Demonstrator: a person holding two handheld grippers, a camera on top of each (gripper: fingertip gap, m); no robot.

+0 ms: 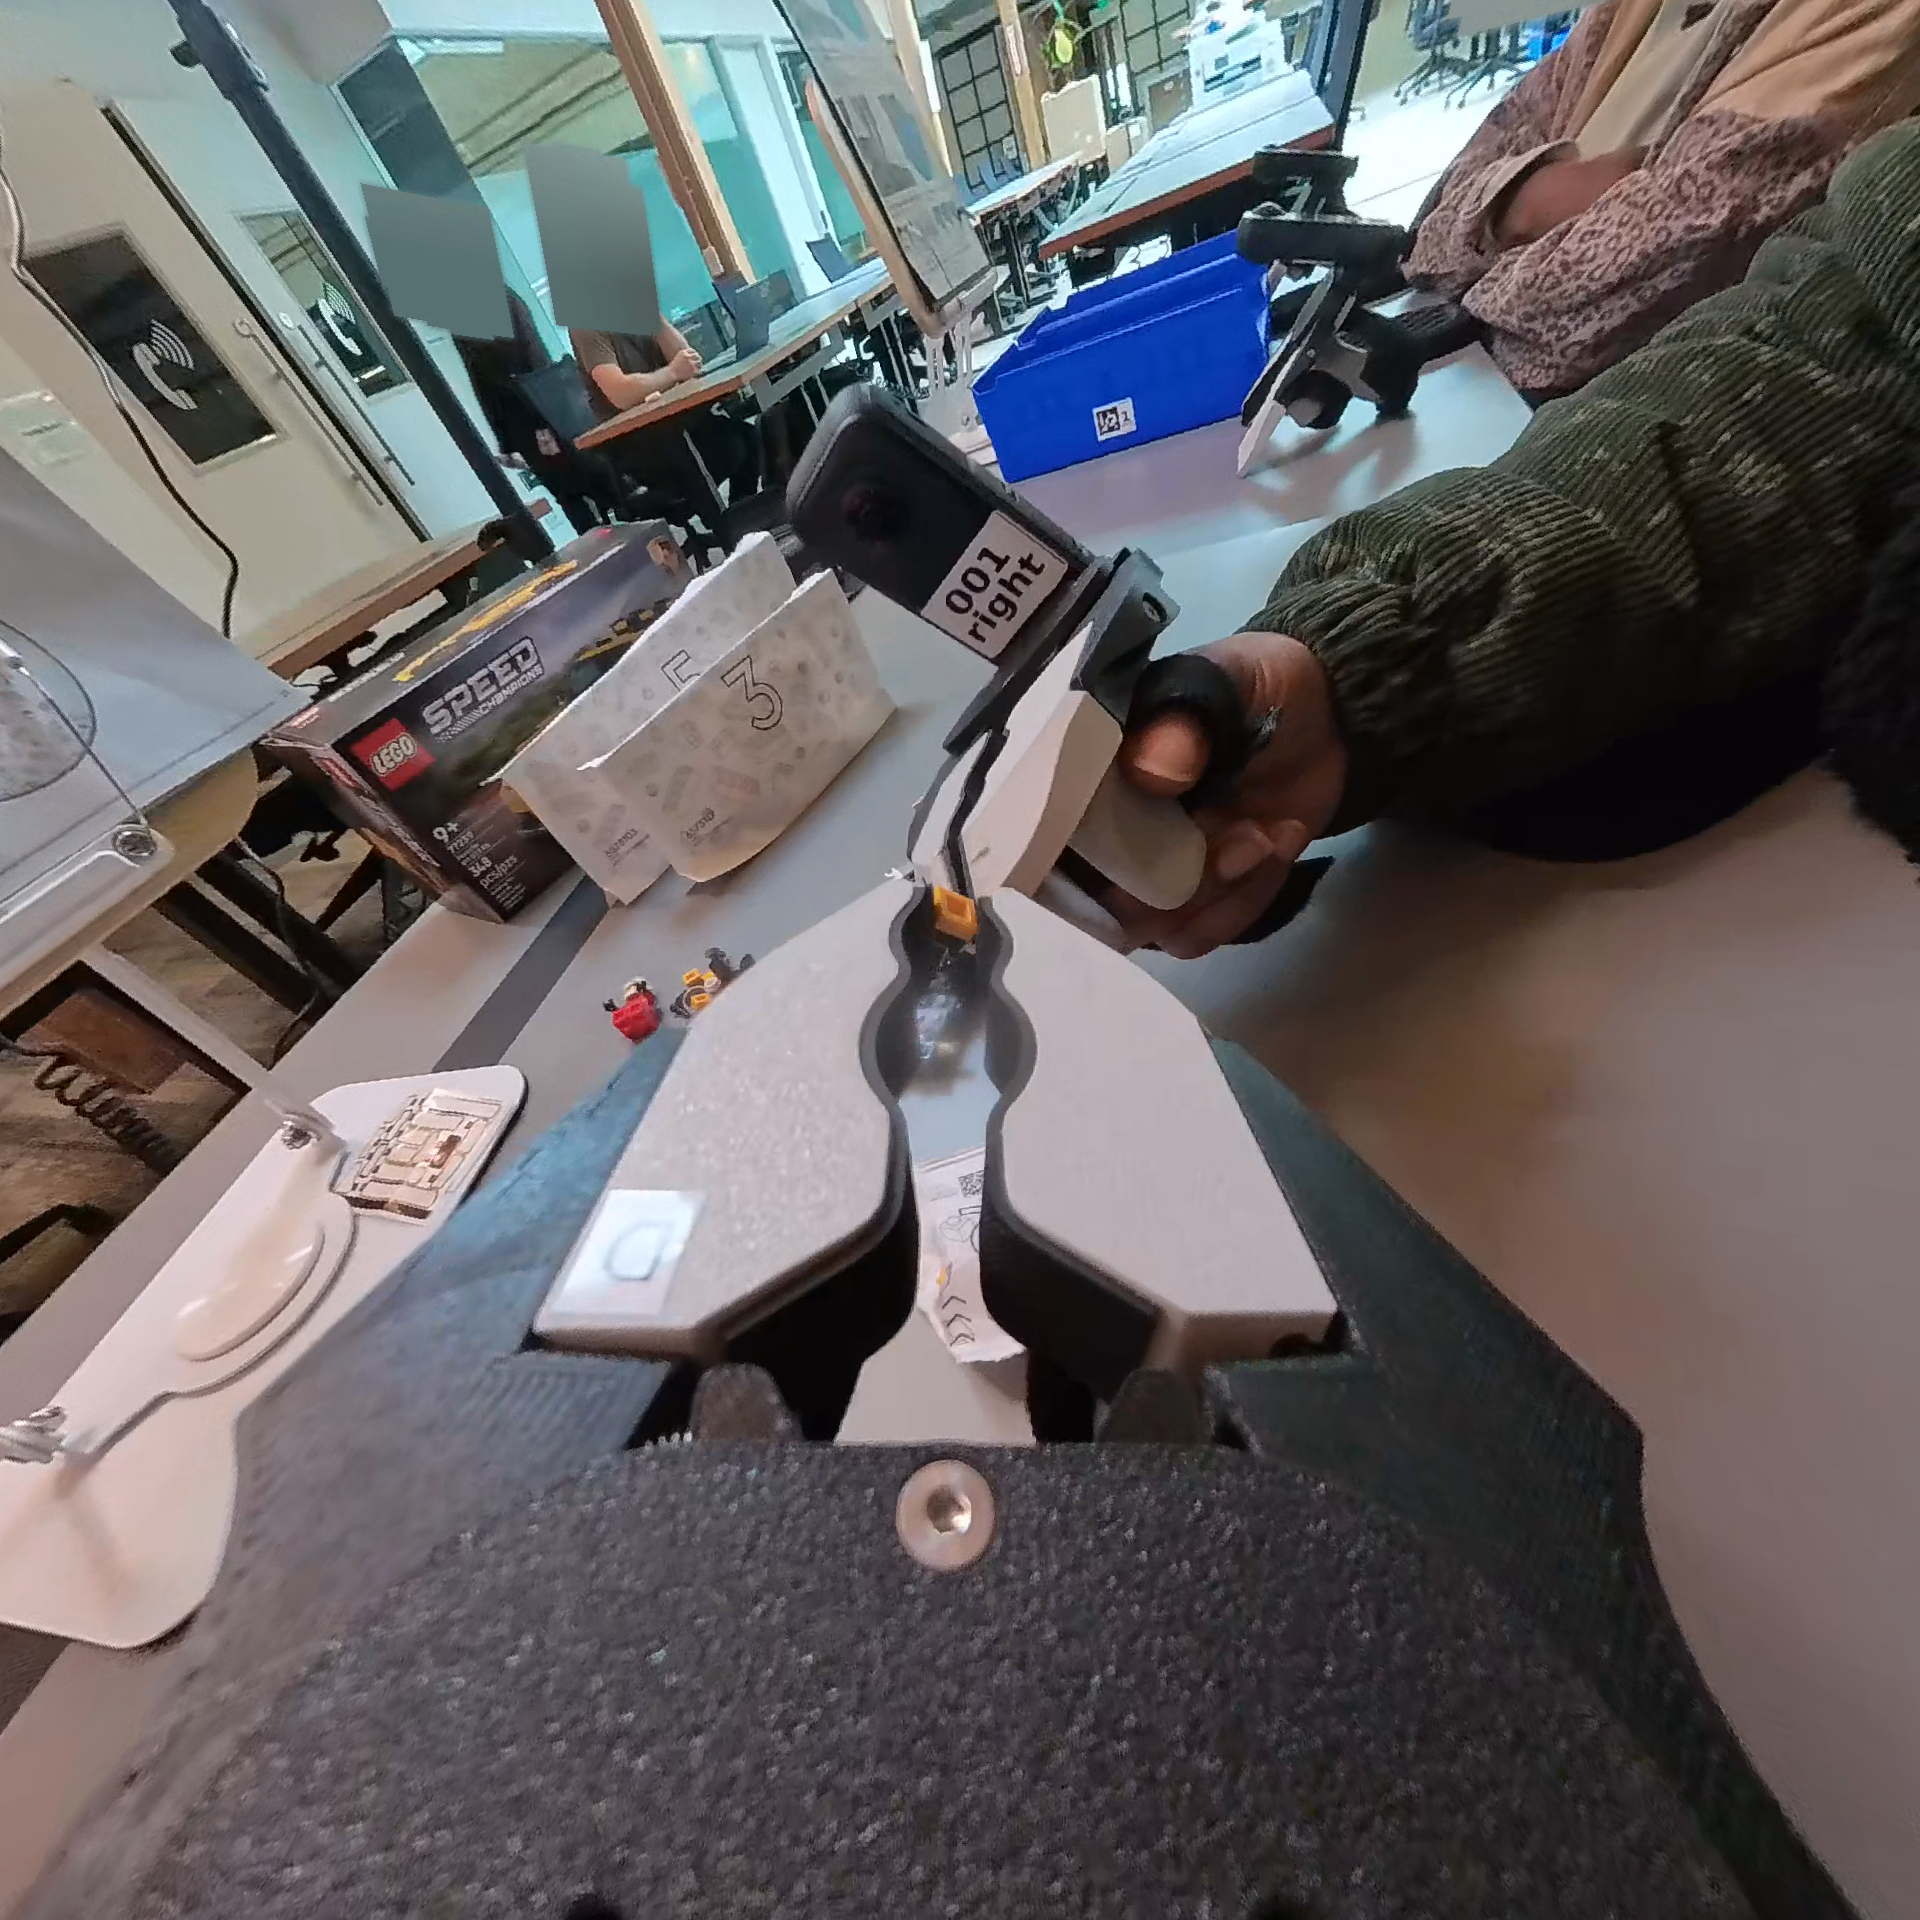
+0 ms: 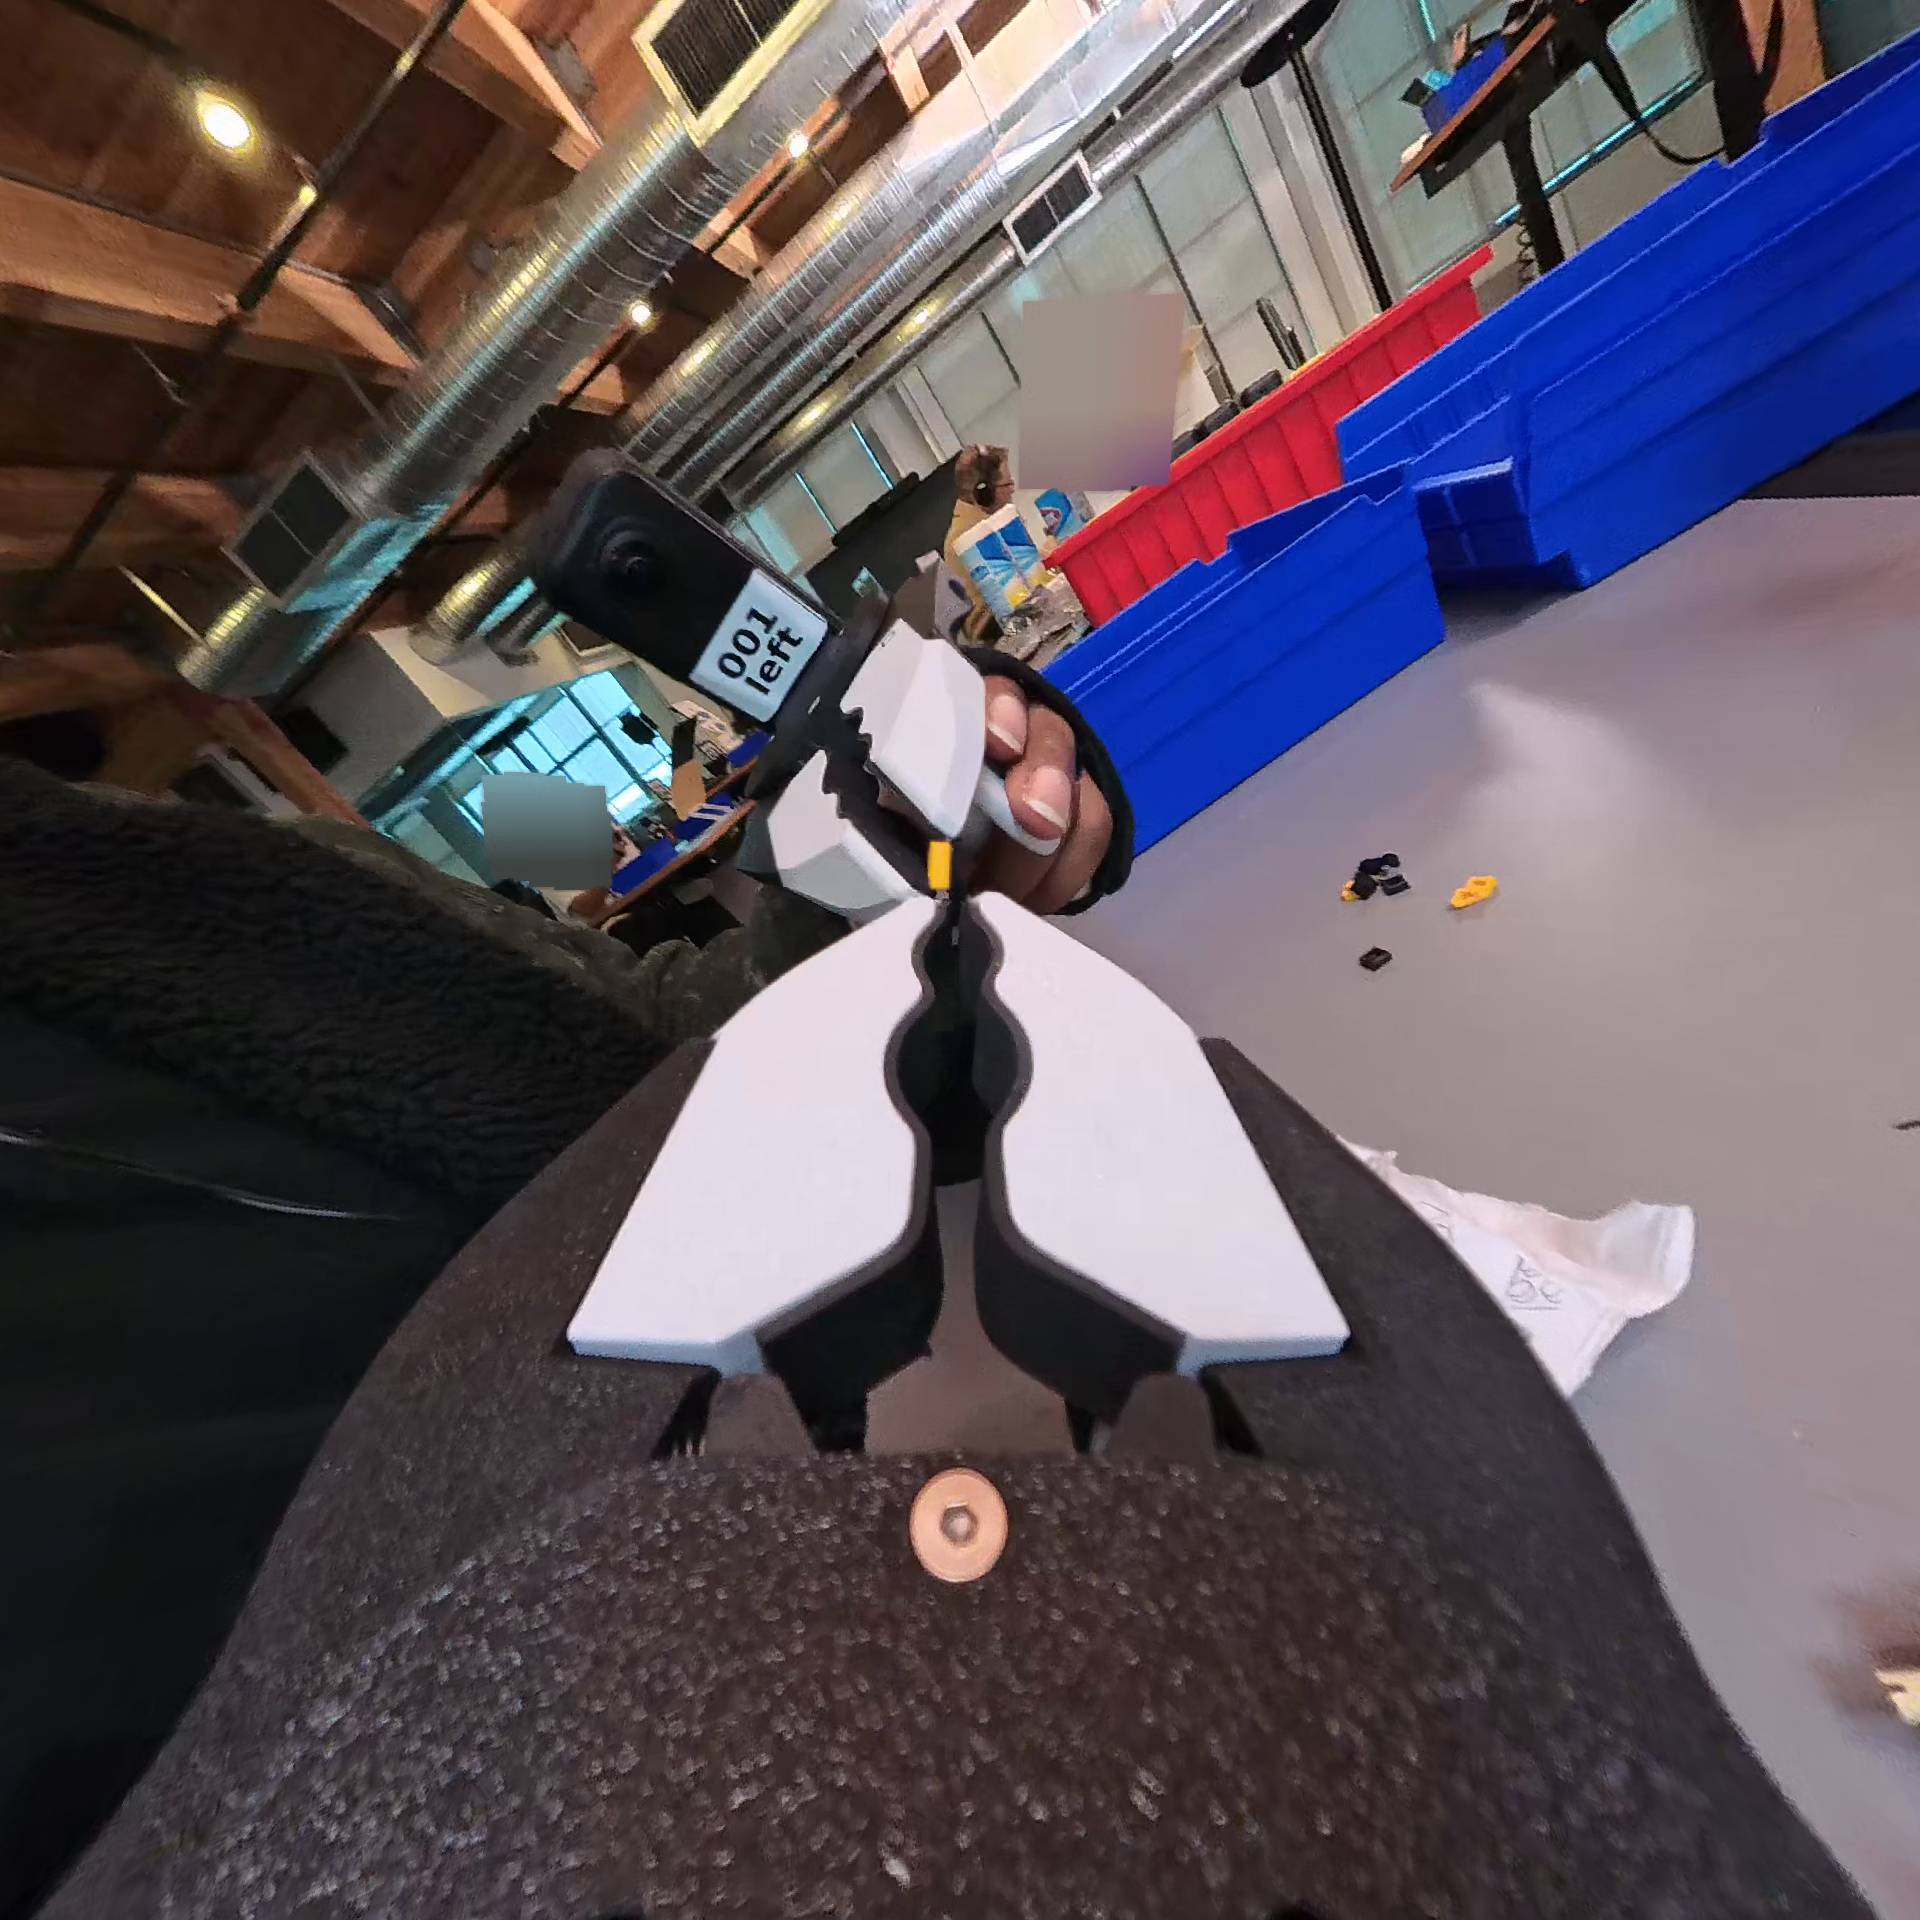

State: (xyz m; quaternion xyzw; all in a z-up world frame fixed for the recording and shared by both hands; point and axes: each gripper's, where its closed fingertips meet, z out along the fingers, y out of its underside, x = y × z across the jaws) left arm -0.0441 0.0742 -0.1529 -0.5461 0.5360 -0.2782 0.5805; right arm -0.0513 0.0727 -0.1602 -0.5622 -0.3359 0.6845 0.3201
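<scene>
Left tongs (image 1: 954, 920): narrowed onto a small yellow brick (image 1: 956, 916), pinched at their very tips; a dark piece seems attached beneath it, too shadowed to make out.
Right tongs (image 2: 951, 914): tips drawn together, meeting the left pair nose to nose; they seem to nip something thin and dark just below the brick, but I cannot tell what.
Brick, where: held in the air above the grey worktop (image 1: 1507, 1091), between both tools.
Handling, my guess: hard, light, slick plastic; tiny, so it could pop out if squeezed off-centre. Best gripped on its flat opposite sides.
Right hand (image 1: 1236, 790): wrapped round its handle, green ribbed sleeve resting on the worktop.
Left hand (image 2: 1049, 800): gripping its handle, tool angled down.
Nearby: loose small pieces (image 2: 1377, 878) and a torn paper bag (image 2: 1538, 1278) on the worktop; blue bins (image 2: 1299, 623) behind.
</scene>
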